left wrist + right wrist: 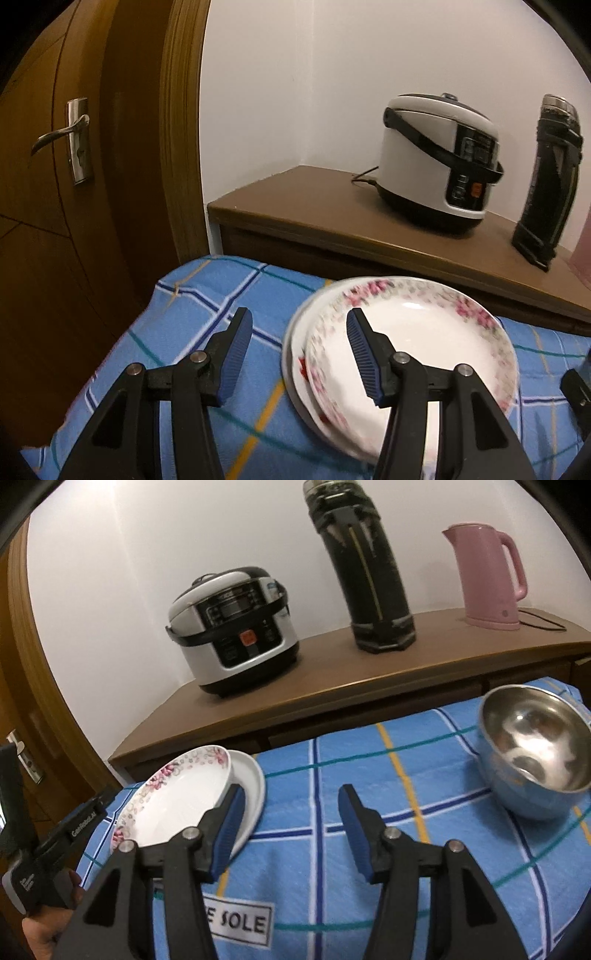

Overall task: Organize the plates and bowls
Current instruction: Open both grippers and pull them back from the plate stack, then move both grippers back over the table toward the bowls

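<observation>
A floral-rimmed plate (424,332) lies stacked on a plain white plate (295,354) on the blue checked cloth (207,295). My left gripper (299,350) stands open just left of the stack, its right finger over the floral plate, nothing between its pads. In the right wrist view the same floral plate (177,797) rests on the white plate (251,779) at the left. My right gripper (291,830) is open over bare cloth, its left finger beside the stack's edge. A steel bowl (535,753) sits at the far right, apart from both grippers.
Behind the cloth runs a brown counter (332,672) with a rice cooker (232,627), a dark flask (365,568) and a pink kettle (487,576). A wooden door with a metal handle (70,136) stands at the left. A hand holds the left gripper's grip (44,871).
</observation>
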{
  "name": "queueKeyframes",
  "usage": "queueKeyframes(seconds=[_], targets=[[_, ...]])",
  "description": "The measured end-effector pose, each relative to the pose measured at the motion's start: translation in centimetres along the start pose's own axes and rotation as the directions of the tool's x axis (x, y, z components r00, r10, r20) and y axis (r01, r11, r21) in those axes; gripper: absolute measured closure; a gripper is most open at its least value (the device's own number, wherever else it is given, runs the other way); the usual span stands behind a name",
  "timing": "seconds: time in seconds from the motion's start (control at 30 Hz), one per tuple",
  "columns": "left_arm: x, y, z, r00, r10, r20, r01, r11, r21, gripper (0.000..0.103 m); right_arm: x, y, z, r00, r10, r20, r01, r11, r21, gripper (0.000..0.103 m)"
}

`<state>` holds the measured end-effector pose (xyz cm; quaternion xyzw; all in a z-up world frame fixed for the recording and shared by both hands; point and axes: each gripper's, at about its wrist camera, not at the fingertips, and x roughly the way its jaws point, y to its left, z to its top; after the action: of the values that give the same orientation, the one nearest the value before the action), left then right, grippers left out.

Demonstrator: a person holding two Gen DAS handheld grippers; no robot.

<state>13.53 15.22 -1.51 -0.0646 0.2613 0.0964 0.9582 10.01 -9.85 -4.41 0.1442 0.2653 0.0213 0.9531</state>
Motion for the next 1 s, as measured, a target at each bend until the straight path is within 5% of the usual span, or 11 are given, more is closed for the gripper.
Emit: queueKeyframes(seconds=[0.43,1.0], targets=[[-5.3,-1.2,-2.7,0.994,-0.09,-0.055,0.089,0.996,-0.016,0.047,-2.6,-0.9,-1.2,1.0,0.023,-0.017,-0.023,1.0,-0.005,0.048],[-5.0,-8.8,-2.5,0.983,-0.178,-0.052,0.184,0.971,0.155,0.047,-5.1,-2.0,-1.5,1.0,0.018,-0.007,-0.018,1.0,-0.011,0.048]])
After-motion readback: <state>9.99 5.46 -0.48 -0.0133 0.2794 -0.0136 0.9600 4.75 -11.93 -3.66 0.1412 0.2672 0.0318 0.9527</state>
